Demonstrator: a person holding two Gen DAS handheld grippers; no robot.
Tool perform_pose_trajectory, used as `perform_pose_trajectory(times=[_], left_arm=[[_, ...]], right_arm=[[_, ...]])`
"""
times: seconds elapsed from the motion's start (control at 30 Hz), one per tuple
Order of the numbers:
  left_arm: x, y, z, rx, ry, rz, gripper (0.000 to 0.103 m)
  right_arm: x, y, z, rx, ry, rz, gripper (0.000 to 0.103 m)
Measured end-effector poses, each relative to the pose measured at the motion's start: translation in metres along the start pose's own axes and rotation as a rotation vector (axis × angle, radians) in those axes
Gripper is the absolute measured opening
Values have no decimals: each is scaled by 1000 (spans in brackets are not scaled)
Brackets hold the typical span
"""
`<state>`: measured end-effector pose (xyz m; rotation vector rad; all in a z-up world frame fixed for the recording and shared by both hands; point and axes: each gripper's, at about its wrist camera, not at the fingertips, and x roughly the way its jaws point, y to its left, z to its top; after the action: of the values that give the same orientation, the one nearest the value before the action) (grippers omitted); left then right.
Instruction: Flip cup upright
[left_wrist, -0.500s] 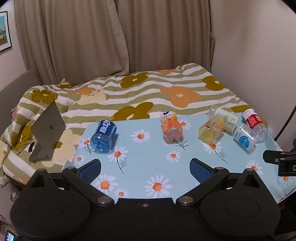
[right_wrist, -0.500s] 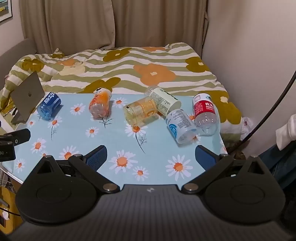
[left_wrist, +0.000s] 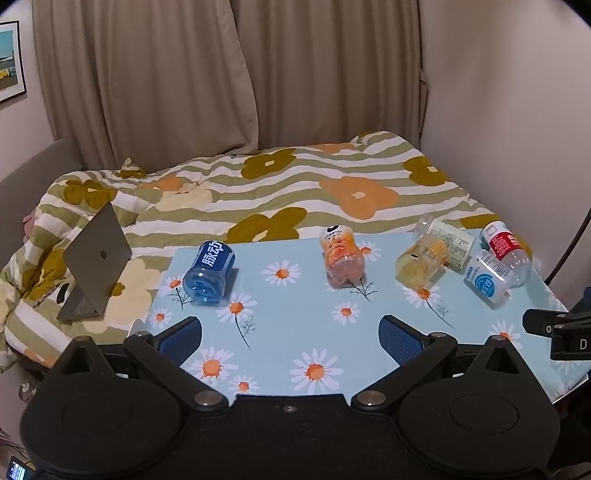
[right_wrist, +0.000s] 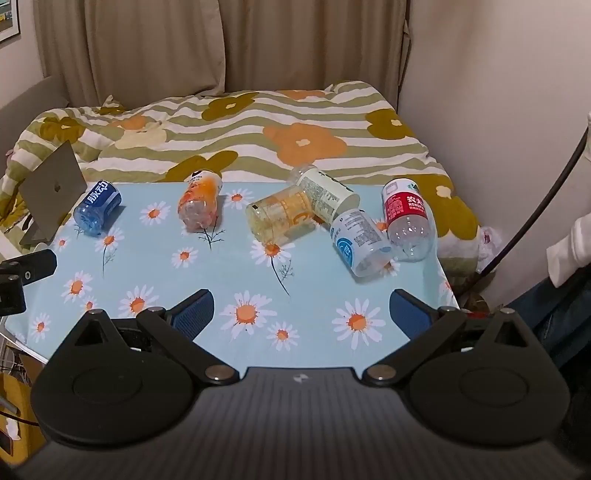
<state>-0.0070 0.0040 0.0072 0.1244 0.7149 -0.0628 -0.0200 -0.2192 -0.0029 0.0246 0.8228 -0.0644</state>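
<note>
1. The left tongs (left_wrist: 290, 338) were wide open and held nothing. They hung above the near edge of the table (left_wrist: 295, 306).
2. The right tongs (right_wrist: 301, 312) were wide open too, with nothing between them. They also hung above the near edge of the table.
3. Six cups made from cut bottles lay on their sides on the daisy cloth. None stood up.
4. In the left wrist view, the blue cup (left_wrist: 209, 272) lay at 10 o'clock from the left tongs. Its long way ran from 1 o'clock down to 7 o'clock, with the bigger round end toward the tongs.
5. The orange cup (left_wrist: 341, 256) lay at 12 o'clock, near the far edge. Its long way ran almost straight away, with the clear end toward the tongs.
6. In the right wrist view, the yellow cup (right_wrist: 282, 218) lay at 12 o'clock. Its open mouth faced 8 o'clock.
7. The cream cup (right_wrist: 327, 194) lay just behind it and touched it. Its wide mouth pointed to 4 o'clock.
8. The white and blue cup (right_wrist: 360, 242) lay at 1 o'clock, mouth toward 5 o'clock.
9. The red cup (right_wrist: 406, 218) lay just beside it, near the right edge. Its clear end pointed to 6 o'clock.
10. A gray laptop (left_wrist: 94, 264) stood open on the bed (left_wrist: 295, 184) past the left side of the table.
</note>
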Motion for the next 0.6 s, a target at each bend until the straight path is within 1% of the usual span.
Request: perform_pose_trajectory(times=[0.13, 0.6], left_arm=[[-1, 3, -1, -14, -2, -8, 103], [-8, 6, -4, -2, -20, -6, 103]], right_arm=[[-6, 5, 0, 7, -1, -14, 103], [-11, 5, -2, 9, -10, -18, 103]])
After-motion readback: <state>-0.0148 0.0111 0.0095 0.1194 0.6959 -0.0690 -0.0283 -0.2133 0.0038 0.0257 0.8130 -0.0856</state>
